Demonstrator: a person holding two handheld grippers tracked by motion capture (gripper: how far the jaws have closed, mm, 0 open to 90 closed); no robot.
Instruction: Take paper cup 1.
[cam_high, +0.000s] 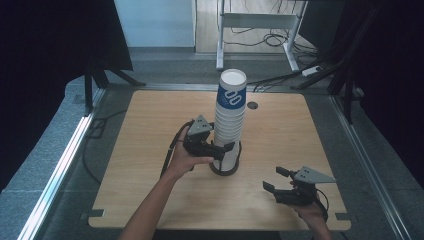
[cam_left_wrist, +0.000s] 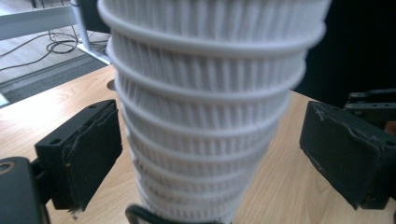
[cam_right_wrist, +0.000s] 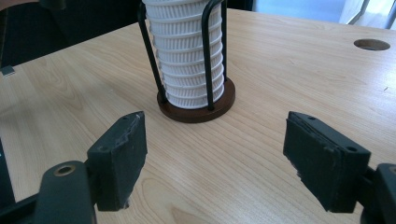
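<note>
A tall stack of white ribbed paper cups (cam_high: 229, 125) stands near the middle of the pale wood table (cam_high: 150, 150), its foot in a holder (cam_right_wrist: 196, 100) — a round dark-brown base with thin black wire uprights. The top cup bears a blue band with white marks, seen from the high view. The left gripper (cam_high: 224, 150) sits at the stack's lower part, its jaws released; the left gripper view shows the rolled rims and fine vertical ribbing between two worn black pads (cam_left_wrist: 93, 149), a gap on each side. The right gripper (cam_high: 275, 179) rests near the table's front right corner, well apart from the stack, jaws spread wide and empty. Its own view shows the holder's base and a round hole (cam_right_wrist: 371, 44) in the tabletop.
</note>
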